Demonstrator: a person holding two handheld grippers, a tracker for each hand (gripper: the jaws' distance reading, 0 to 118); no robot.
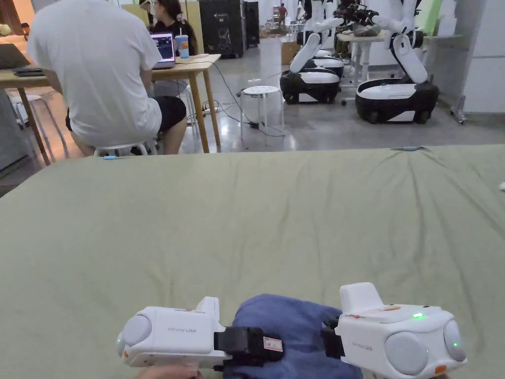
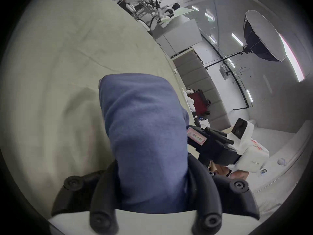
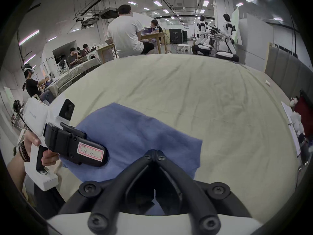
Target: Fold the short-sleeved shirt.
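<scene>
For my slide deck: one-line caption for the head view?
Two handheld grippers, left and right, flank a bunched blue shirt on a green-covered table.

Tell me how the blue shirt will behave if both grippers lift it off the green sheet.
The blue shirt will probably sag and drape: it already bunches in soft folds between the left gripper and right gripper. It looks light, barely denting the green sheet. Its matte knit should grip rather than slip, though loose folded layers may fall open.
</scene>
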